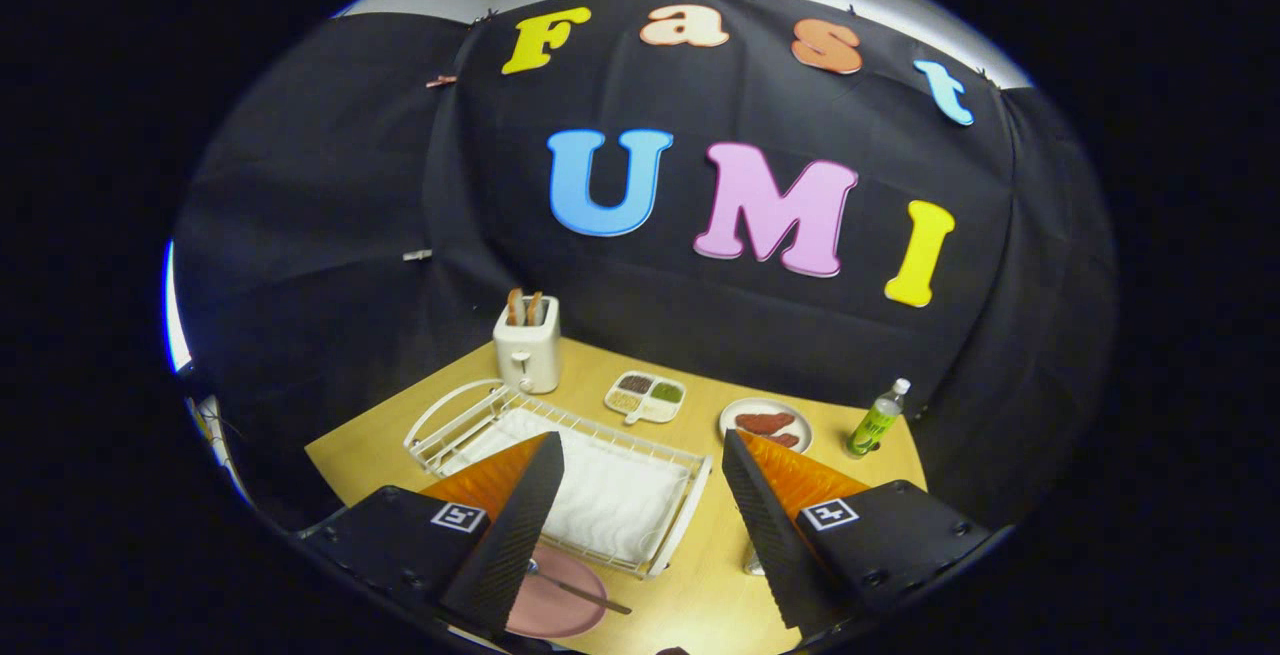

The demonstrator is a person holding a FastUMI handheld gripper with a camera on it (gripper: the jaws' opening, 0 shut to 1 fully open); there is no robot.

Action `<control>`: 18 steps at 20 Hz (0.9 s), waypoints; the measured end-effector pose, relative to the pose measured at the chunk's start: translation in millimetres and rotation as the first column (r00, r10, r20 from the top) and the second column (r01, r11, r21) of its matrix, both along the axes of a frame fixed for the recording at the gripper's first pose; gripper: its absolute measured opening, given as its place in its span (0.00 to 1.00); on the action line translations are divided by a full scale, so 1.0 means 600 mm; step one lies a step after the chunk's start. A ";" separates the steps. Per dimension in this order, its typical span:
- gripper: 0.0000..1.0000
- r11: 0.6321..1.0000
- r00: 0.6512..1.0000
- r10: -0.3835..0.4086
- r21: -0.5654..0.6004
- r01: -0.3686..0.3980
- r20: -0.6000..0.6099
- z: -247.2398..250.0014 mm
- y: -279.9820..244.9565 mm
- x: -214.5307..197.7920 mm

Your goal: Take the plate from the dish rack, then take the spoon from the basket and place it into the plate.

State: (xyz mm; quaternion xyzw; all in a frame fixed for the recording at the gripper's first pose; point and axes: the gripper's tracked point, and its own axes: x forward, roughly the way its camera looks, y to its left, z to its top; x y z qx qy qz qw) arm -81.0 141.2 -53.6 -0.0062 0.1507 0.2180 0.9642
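Note:
My gripper (641,437) is open and holds nothing, raised above the wooden table (700,595). The white wire dish rack (690,495) lies under and just ahead of the fingers, with a white mat inside it and no plate standing in it. A pink plate (560,607) rests flat on the table in front of the rack, partly hidden by my left finger (510,525). A spoon (585,593) lies on the plate, its handle pointing right past the rim. A small pale piece (755,565), too hidden to identify, peeks out beside my right finger (765,525).
A white toaster (527,350) with bread slices stands beyond the rack. To its right are a divided tray (645,397) of seasonings, a white plate (790,418) with meat, and a green bottle (876,422) near the black wall.

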 end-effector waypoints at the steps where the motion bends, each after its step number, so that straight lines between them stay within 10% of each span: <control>1: 0.98 0.999 0.999 -0.040 -0.003 0.040 0.033 0.018 -0.017 0.013; 8: 0.98 0.980 0.973 -0.197 -0.001 0.199 0.121 0.079 -0.090 0.036; 18: 0.98 0.983 0.976 -0.178 -0.018 0.182 0.129 0.077 -0.096 0.054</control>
